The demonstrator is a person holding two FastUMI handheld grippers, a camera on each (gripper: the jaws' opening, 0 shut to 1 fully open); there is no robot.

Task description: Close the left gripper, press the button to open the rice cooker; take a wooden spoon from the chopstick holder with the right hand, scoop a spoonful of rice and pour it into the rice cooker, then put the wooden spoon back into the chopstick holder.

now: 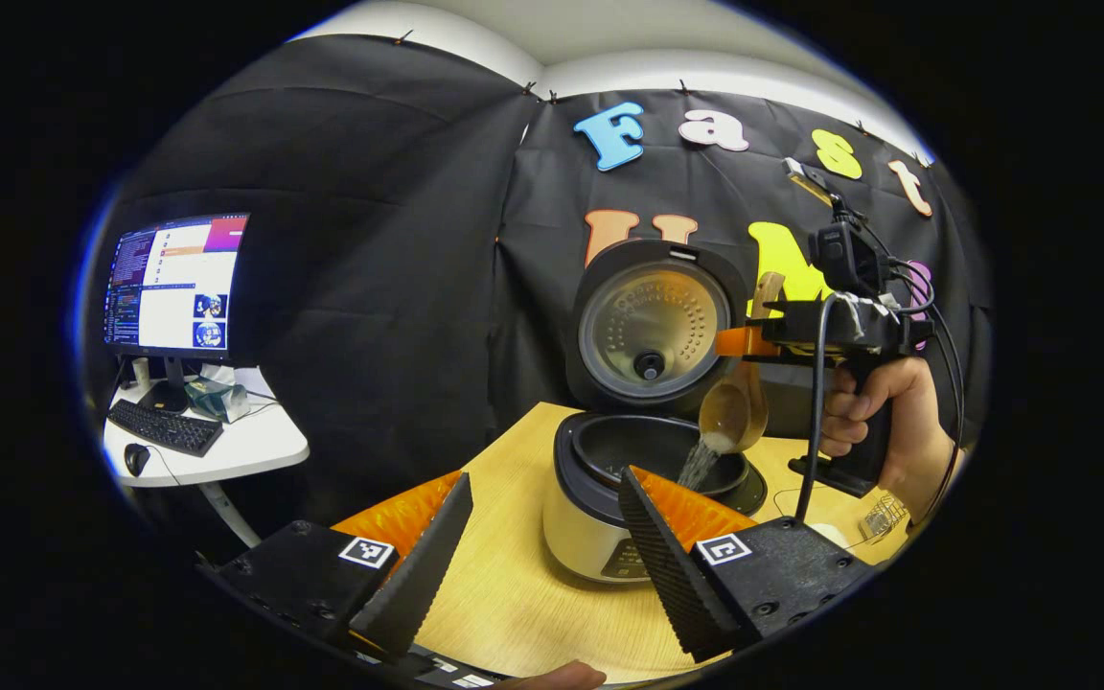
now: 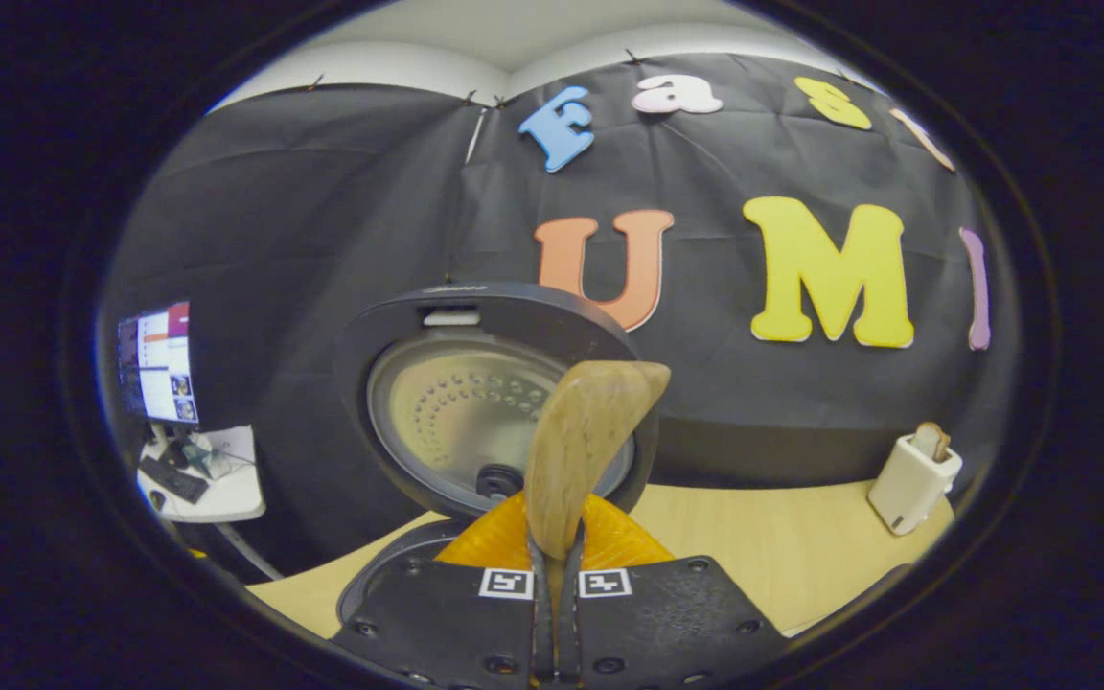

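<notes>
The rice cooker (image 1: 600, 522) stands on the wooden table (image 1: 514, 594) with its lid (image 1: 653, 331) raised upright. In the left gripper view my left gripper (image 1: 544, 477) is open, low over the table in front of the cooker and holding nothing. Above the pot a hand (image 1: 883, 412) holds my right gripper (image 1: 753, 340), shut on the wooden spoon (image 1: 734, 412). The spoon's bowl is tipped down and rice (image 1: 701, 465) streams into the inner pot (image 1: 657, 455). In the right gripper view my right gripper (image 2: 552, 556) clamps the spoon handle (image 2: 586, 441), with the open lid (image 2: 475, 412) just behind.
A white chopstick holder (image 2: 911, 479) with a wooden utensil in it stands at the table's far right. Off the table to the left, a white desk (image 1: 226, 446) carries a monitor (image 1: 176, 283), keyboard (image 1: 164, 426) and mouse. Cables hang from the right gripper.
</notes>
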